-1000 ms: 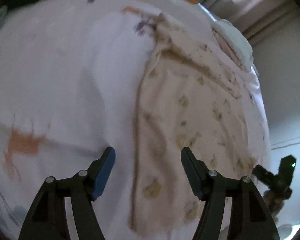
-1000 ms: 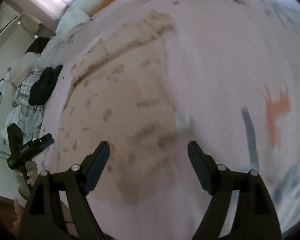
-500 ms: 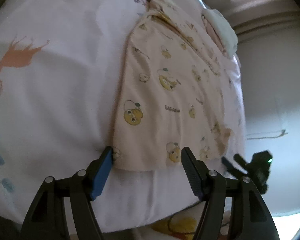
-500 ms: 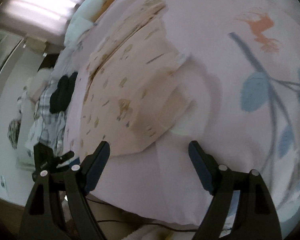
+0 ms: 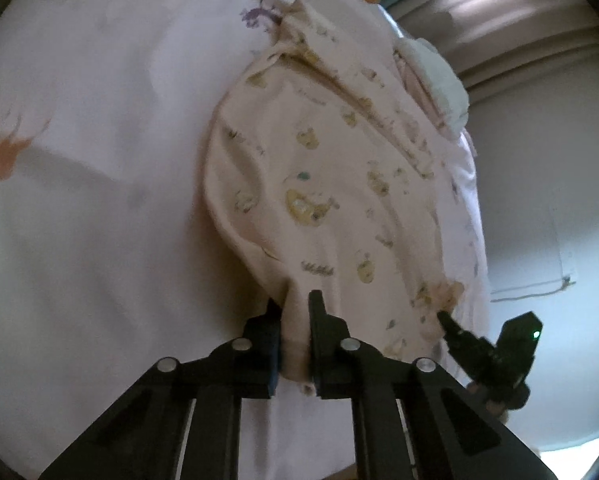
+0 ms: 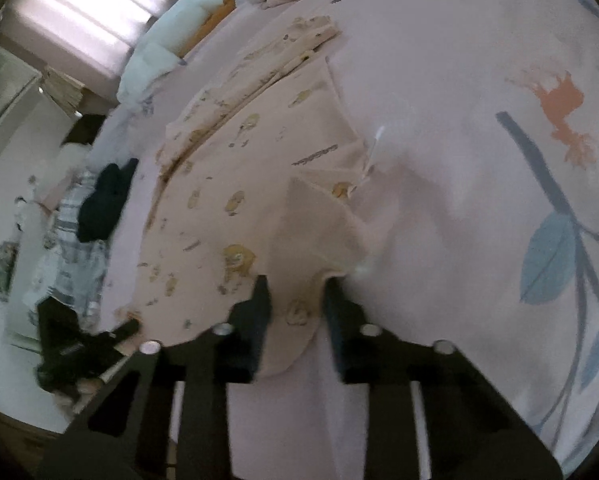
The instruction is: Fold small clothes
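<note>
A small cream garment (image 5: 331, 184) printed with yellow bears lies on the pink bedsheet (image 5: 99, 200). My left gripper (image 5: 295, 304) is shut on the garment's near corner, and the cloth bunches up between the fingers. In the right wrist view the same garment (image 6: 239, 184) has its near edge lifted and folded up. My right gripper (image 6: 295, 292) is shut on that other near corner, with cloth filling the gap between the fingers. Each gripper shows at the edge of the other's view.
White pillows (image 5: 439, 76) and an orange cushion (image 6: 219, 12) lie at the head of the bed. A black garment (image 6: 103, 200) on plaid cloth (image 6: 71, 264) sits at the left in the right wrist view. The bed's front edge runs just under both grippers.
Both grippers have closed from wide open onto the garment's near corners. The near hem has lifted off the sheet and bunched.
</note>
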A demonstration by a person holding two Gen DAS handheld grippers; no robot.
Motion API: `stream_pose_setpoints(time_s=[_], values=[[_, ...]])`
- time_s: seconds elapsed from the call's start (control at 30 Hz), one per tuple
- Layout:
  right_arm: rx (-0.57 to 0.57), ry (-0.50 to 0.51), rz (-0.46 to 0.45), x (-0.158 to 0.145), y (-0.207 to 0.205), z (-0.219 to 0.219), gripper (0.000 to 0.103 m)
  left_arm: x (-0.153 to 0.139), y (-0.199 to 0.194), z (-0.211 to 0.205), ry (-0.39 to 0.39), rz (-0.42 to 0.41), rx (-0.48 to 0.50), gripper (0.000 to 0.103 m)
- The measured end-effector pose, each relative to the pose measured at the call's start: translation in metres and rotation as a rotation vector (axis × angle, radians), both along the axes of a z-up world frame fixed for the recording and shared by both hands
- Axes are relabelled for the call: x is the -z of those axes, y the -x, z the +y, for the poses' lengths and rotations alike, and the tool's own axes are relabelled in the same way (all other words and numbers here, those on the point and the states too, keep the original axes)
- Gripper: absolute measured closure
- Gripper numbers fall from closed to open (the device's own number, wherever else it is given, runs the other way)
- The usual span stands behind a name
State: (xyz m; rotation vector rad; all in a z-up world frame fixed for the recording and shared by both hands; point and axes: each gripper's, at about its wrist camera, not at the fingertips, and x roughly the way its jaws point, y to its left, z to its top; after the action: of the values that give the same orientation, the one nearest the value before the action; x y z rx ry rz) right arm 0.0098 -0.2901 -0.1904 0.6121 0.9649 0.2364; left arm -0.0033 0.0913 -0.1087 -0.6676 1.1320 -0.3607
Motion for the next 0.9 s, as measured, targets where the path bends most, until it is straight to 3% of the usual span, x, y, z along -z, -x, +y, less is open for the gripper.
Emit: stream_pose_setpoints(time_s=[0.07,0.23,0.43,0.6,0.9], values=[[0.0,0.005,-0.025,0.001,0.001,-0.004,0.093,-0.008,-0.002,0.001,-0.001,-0.029,-0.006,0.094],[-0.001,-0.07,-0.105,-0.011,-0.002,-0.01,0.094,-0.026,-0.012,0.013,0.079,-0.077,-0.052,0.095],[0.021,-0.083,-0.154,-0.038,-0.015,-0.015,0.094,-0.041,-0.037,0.028,0.183,-0.114,-0.143,0.095],[0.031,-0.065,-0.197,-0.059,-0.035,-0.013,0.094,-0.048,-0.069,0.032,0.186,-0.13,-0.216,0.095],[0.055,-0.037,-0.244,-0.091,-0.11,-0.007,0.094,-0.064,-0.144,0.035,0.168,-0.183,-0.278,0.095]])
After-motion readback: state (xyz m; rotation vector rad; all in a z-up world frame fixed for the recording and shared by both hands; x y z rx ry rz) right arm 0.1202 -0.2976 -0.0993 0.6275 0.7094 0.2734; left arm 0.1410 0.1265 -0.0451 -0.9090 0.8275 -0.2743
